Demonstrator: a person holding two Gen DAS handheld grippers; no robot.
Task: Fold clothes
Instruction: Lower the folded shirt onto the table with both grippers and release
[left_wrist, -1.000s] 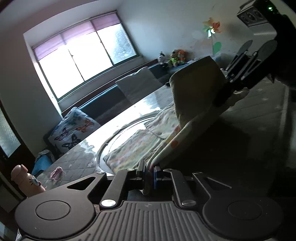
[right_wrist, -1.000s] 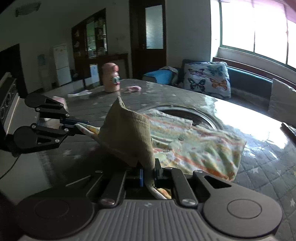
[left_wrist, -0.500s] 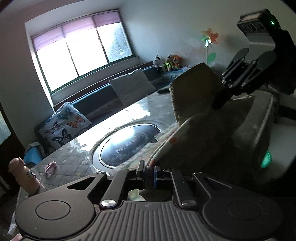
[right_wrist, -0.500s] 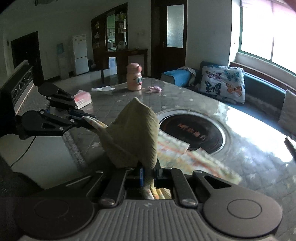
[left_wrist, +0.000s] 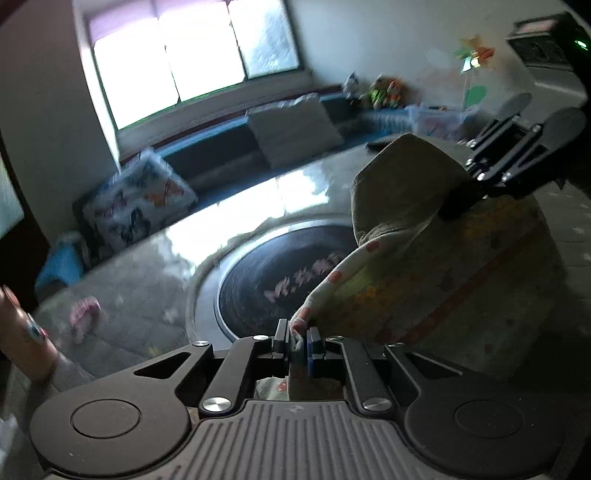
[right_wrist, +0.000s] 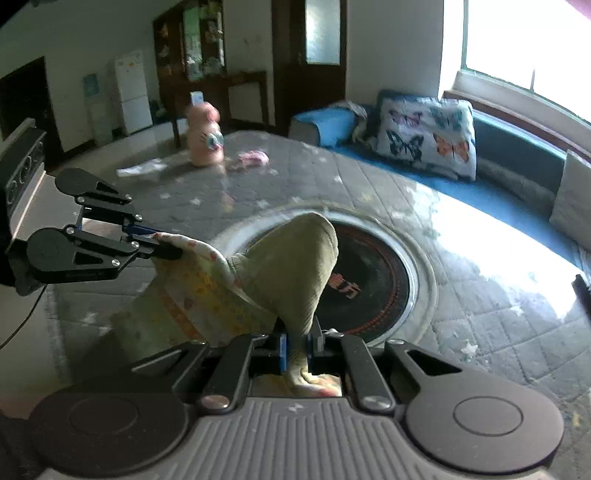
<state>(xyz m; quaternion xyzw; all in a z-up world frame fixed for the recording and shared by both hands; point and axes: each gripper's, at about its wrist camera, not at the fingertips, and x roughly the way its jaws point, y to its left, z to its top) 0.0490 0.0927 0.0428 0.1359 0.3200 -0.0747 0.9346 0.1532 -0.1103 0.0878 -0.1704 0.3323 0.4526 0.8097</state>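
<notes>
the left gripper (left_wrist: 297, 338) was clenched on the spotted hem of a small printed garment (left_wrist: 436, 295), and the right gripper (right_wrist: 297, 341) was clenched on an olive ribbed part of the same garment (right_wrist: 295, 266), seemingly a collar or cuff. the garment hung in the air between the two grippers, above the near edge of a quilted table cover (right_wrist: 480, 236) and beside a round dark inset (right_wrist: 373, 280) in the table; whether its lowest edge touched the cover could not be told. the cloth sagged in a loose drape between the two grips and creased freely, which suggested a light, soft and limp fabric with no stiffness of its own. it was judged unlikely to break or to slip far, though a thin hem might creep out of narrow pads if pulled hard. the ribbed part looked thicker and stretchier than the printed body. sound places to take hold appeared to be the corners and hems, well apart, so that the span stayed taut and the fold line fell straight. a pink bottle (right_wrist: 203, 136) stood on the far side of the table, well clear of the garment.
</notes>
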